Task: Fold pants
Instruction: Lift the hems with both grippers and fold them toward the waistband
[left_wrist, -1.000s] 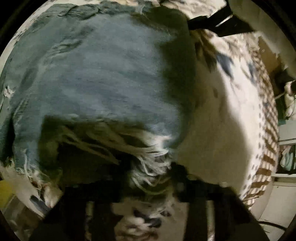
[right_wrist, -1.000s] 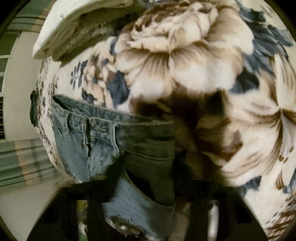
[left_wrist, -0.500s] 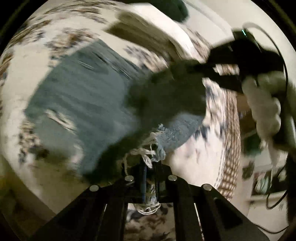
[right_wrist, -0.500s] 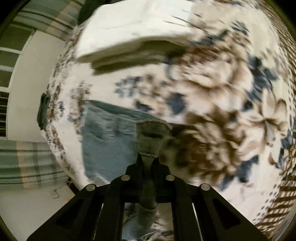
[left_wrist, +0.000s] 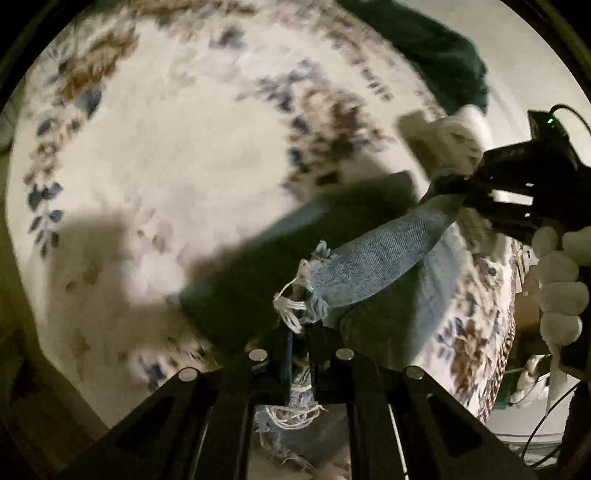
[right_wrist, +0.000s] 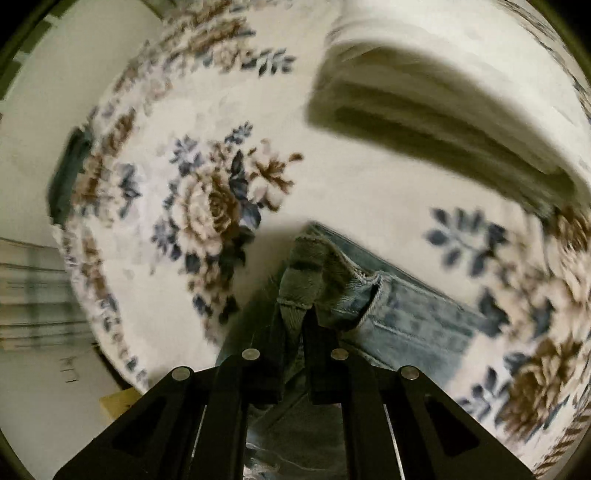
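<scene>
In the left wrist view, our left gripper (left_wrist: 300, 334) is clamped on the frayed hem of the jeans (left_wrist: 373, 262), and white threads hang out around the closed fingers. The denim stretches from there up and to the right, above the floral blanket (left_wrist: 177, 155), to our right gripper (left_wrist: 458, 184), which a gloved hand (left_wrist: 557, 288) holds. Left of the jeans the blanket lies wide and bare (only a shadow falls on it). At the top right a dark green cloth (left_wrist: 443, 51) lies near the blanket's edge, and the right edge of the blanket curves down close behind the jeans.

In the right wrist view, our right gripper (right_wrist: 299, 343) is closed tight on a bunched part of the waistband of the jeans (right_wrist: 413, 314). The rest of the jeans lies on the blanket (right_wrist: 351, 192) to the right. A stack of folded cream cloth (right_wrist: 461, 81) sits ahead at the upper right, apart from the jeans. At the left the blanket ends at a rounded edge, with the wall (right_wrist: 26, 155) beyond.
</scene>
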